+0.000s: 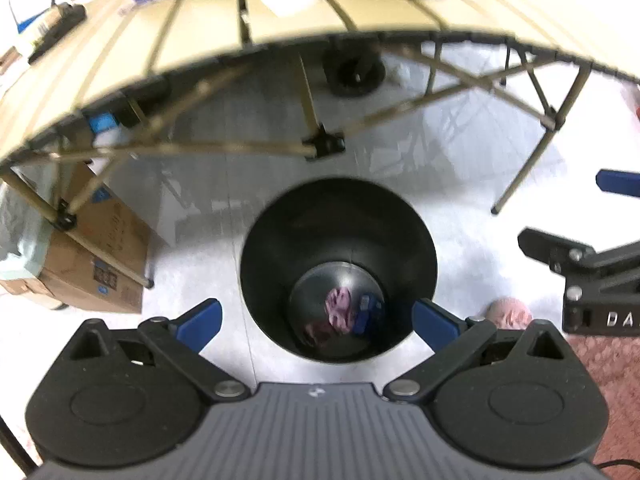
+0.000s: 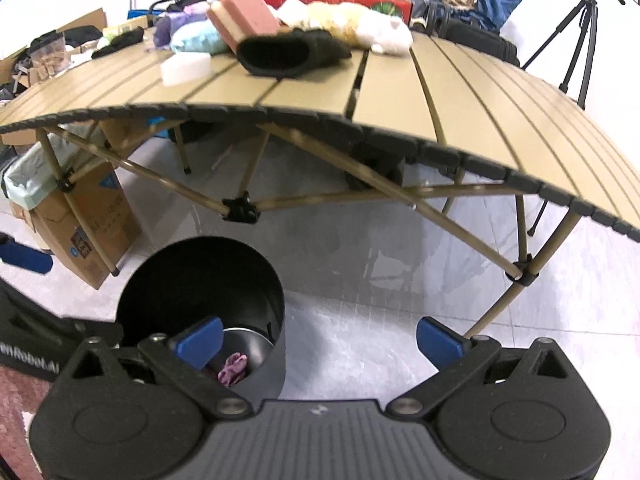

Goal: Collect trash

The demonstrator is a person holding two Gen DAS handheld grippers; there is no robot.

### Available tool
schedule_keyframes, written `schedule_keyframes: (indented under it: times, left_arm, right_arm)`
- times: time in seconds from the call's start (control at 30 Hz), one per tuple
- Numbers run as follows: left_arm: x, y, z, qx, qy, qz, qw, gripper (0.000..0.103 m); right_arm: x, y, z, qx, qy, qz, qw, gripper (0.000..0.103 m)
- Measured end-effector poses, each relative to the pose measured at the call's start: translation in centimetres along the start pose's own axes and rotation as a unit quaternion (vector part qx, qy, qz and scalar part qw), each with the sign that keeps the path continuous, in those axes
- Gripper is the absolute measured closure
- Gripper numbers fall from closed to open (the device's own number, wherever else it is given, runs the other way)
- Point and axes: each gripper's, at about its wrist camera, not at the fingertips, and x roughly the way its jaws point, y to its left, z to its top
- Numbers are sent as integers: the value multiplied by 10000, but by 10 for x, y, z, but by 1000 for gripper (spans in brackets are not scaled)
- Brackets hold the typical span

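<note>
While both grippers hang above the floor with nothing between their blue pads, the left gripper sits directly over the tall black cylindrical bin, jaws spread wide and empty. Down at the bin's bottom lie a crumpled pink wad and a small blue scrap, so some trash is already in. The right gripper is likewise spread apart and empty, just beside the bin, facing the tan slatted tabletop.

On that tabletop wait a white foam-like block, a pale blue crumpled bundle and a black soft tube-shaped cloth. All look light and yielding; I would judge the block squashes under a firm pinch, so take it across its short sides, and pinch the cloth at a raised fold.

A further pink crumpled ball lies on the floor near the bin, beside a reddish rug; it seems soft paper, best pinched across its middle.
</note>
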Motion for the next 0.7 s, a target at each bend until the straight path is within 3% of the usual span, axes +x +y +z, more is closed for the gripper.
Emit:
schedule_keyframes:
  times: [0.33, 0.7]
  left_arm:
    - [-49, 15, 21, -159, -861, 123, 9961, 0]
    - [-66, 27, 52, -462, -1399, 161, 9890, 0]
  right_arm:
    - [-39, 6, 20, -23, -744, 34, 9972, 0]
    - [-59, 5, 50, 30, -1419, -1, 9899, 0]
